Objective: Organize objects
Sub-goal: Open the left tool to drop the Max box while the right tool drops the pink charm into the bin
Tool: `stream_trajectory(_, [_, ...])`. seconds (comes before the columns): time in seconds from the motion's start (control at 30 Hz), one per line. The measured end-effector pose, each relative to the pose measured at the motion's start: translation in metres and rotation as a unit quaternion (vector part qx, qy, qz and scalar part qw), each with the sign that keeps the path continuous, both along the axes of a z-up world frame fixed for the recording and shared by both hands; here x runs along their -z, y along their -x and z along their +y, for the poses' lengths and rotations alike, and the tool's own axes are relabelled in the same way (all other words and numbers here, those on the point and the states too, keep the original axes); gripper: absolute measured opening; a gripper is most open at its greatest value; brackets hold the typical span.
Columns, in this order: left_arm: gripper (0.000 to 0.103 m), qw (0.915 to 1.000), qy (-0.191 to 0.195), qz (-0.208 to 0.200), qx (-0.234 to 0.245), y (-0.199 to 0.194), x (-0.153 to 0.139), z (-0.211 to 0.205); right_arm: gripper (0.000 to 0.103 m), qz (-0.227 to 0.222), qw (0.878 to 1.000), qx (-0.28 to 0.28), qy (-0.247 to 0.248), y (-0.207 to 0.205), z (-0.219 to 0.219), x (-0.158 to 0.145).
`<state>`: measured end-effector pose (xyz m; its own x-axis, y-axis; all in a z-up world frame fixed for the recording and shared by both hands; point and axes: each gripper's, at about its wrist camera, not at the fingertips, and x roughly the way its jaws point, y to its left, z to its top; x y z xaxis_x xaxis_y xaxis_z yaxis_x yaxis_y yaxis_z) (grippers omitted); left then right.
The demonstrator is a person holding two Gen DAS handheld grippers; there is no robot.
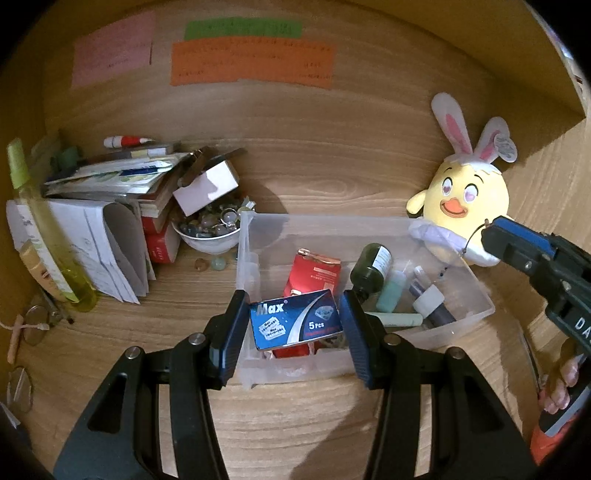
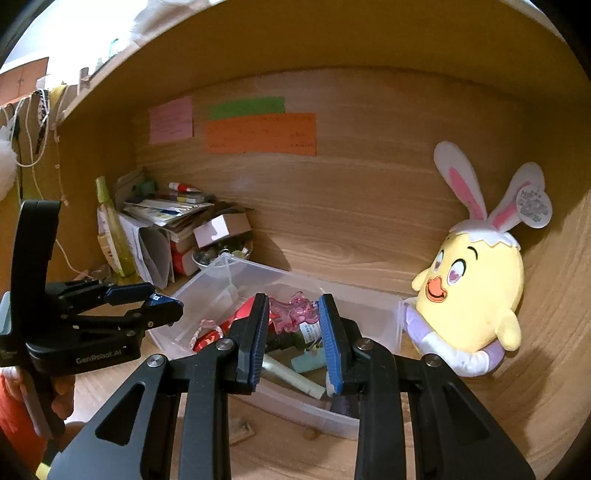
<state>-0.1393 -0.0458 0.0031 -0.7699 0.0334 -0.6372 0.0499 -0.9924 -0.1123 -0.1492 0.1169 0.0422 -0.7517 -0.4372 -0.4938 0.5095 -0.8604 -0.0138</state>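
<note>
1. I am facing a wooden alcove; its back wall [image 1: 332,122] is light wood grain running sideways.
2. On that wall hang three paper notes: a pink note [image 1: 112,51], a green note [image 1: 242,28] and an orange note [image 1: 253,62] just below the green one.
3. The counter [image 1: 295,417] beneath me has the same wood finish.
4. A wooden side wall [image 2: 554,258] closes the right, another the left.
5. The light is warm and dim, with shadows in the corners.
6. Beyond the alcove's upper left edge, the right view shows a brighter room.
</note>
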Motion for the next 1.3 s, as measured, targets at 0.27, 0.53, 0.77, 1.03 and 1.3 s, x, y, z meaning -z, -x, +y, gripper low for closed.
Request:
stream_trajectory(0.27, [0.050,0.9996,-0.009,-0.024,0.012,0.023,0.014,0.005,0.025,-0.040,0.999,0.003,-0.017,0.027,-0.005,0.029])
stream_trajectory(0.53, [0.050,0.9991,-0.005,-0.035,0.023,0.035,0.026,0.011,0.025,-0.082,0.996,0.005,-0.038,0.049,-0.007,0.059])
stream_trajectory(0.77, [0.050,0.9986,-0.008,-0.042,0.031,0.039,0.032,0.011,0.025,-0.106,0.993,0.010,-0.052,0.059,-0.012,0.075])
stream_trajectory(1.03, [0.068,0.9983,-0.026,-0.038,0.035,0.036,0.028,0.008,0.025,-0.101,0.993,0.017,-0.062,0.059,-0.015,0.078])
stream_trajectory(1.3, [0.078,0.9990,-0.027,-0.022,0.028,0.026,0.015,0.005,0.053,-0.093,0.993,0.016,-0.065,0.053,-0.017,0.072])
